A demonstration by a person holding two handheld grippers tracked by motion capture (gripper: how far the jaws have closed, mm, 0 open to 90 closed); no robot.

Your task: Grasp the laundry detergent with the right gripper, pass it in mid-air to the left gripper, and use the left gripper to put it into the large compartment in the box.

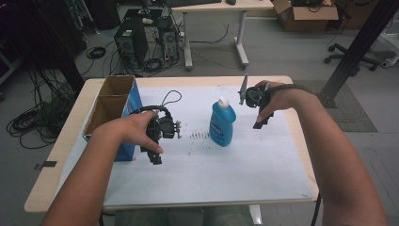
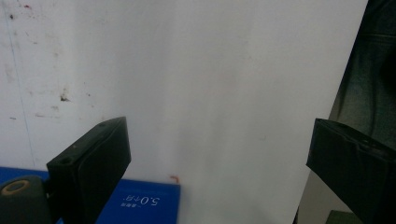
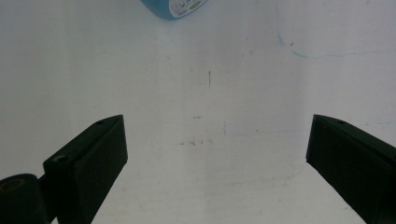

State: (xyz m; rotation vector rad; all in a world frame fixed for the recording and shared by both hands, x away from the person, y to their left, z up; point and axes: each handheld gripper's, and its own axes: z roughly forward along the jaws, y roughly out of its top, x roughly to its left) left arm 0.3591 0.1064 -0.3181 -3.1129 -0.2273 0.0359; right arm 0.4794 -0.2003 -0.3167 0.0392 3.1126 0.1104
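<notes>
On the tabletop (image 1: 235,179), white-covered with a wooden rim: cardboard box (image 1: 113,106), blue-sided, two open compartments, standing at the left edge. Blue bottle (image 1: 222,123), white cap, upright near the middle, long axis vertical, apart from the box and from both claws; its base also shows at the top edge of the right gripper view (image 3: 173,8). Left claw (image 1: 155,157): held in the left hand (image 1: 129,129) between box and bottle, just beside the box, jaws pointing down at the sheet, spread wide, nothing between them; bottle lies to its right. Right claw (image 1: 259,123): held in the right hand (image 1: 277,99), to the right of the bottle, jaws pointing down, spread wide and empty; bottle lies to its left. Judgement: the right claw appears the nearer of the two and the likelier to take the bottle, closing sideways across the upright body.
</notes>
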